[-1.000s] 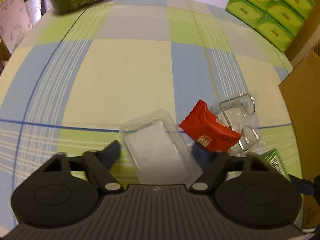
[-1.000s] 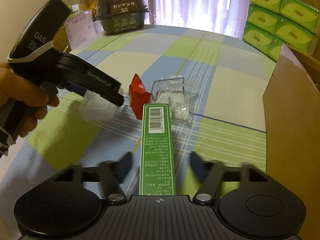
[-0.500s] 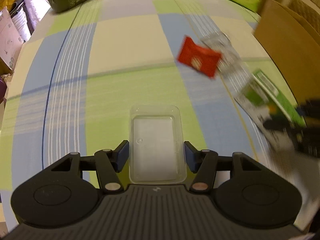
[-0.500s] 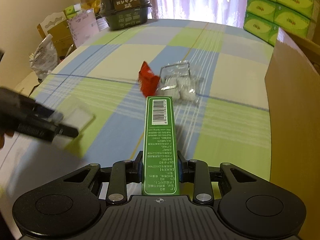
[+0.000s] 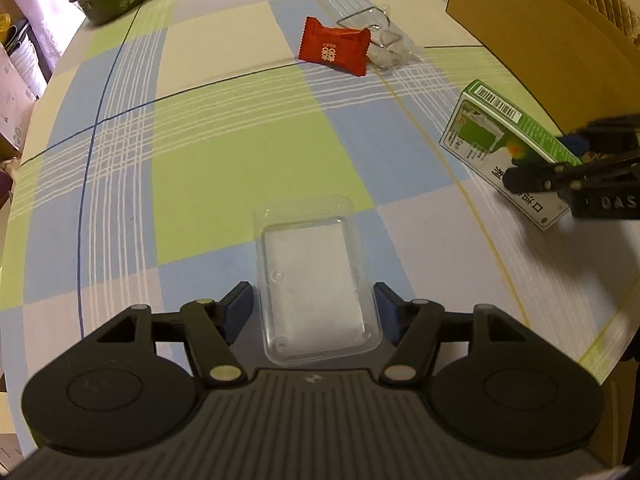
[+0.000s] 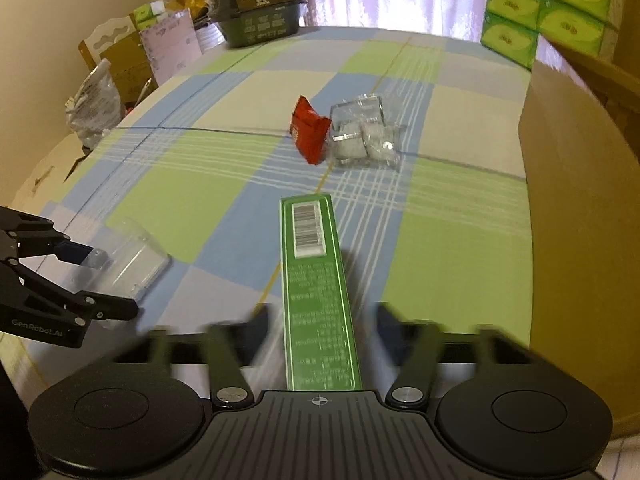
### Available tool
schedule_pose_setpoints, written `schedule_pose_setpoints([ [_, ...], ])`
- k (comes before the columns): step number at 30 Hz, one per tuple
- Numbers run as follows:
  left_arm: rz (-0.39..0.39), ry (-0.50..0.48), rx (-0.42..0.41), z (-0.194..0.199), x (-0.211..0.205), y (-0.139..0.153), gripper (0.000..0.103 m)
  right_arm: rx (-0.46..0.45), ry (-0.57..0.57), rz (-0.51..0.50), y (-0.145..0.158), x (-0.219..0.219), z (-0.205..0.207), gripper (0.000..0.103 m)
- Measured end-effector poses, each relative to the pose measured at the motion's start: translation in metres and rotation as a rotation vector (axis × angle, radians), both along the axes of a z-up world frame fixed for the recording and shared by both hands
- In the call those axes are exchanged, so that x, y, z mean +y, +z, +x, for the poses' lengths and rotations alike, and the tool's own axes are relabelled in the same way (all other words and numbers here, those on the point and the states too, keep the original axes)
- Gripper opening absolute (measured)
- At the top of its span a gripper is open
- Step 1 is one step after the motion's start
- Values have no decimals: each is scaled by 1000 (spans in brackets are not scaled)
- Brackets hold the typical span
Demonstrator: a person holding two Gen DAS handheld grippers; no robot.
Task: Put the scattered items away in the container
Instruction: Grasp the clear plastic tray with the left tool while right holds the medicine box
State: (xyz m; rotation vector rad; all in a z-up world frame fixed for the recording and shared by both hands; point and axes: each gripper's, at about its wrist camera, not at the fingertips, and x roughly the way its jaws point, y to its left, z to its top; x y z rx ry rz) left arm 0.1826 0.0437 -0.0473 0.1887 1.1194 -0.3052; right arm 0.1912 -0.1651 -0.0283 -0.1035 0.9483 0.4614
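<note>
Big checked tablecloth (image 5: 224, 168) in green, blue and cream fills the scene, with one brown cardboard box (image 6: 580, 216) standing along its right edge. Far back, one dark container (image 6: 256, 8) shows "HONGLU" upside down; beside the curtains, a stack of green tissue packs (image 6: 548, 12), at least six. Now the grippers: left gripper (image 5: 314, 314), stamped "GenRobot.AI" on its side, has jaws spread just wider than the single clear plastic tray (image 5: 312, 276) between them. Right gripper (image 6: 318, 328), marked "DAS", is blurred, fingers well off the one green carton (image 6: 316, 280), barcode on top. One red candy wrapper (image 5: 334, 46) touches one crumpled clear packet (image 5: 384, 44) mid-table.
</note>
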Motion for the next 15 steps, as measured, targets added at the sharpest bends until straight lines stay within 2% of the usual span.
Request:
schedule_pose_setpoints([
  [8, 2, -9, -3, 4, 2, 1, 65, 8, 85, -86, 0, 18, 13, 70],
  [15, 21, -30, -8, 5, -2, 0, 64, 20, 89, -105, -4, 19, 17, 70],
])
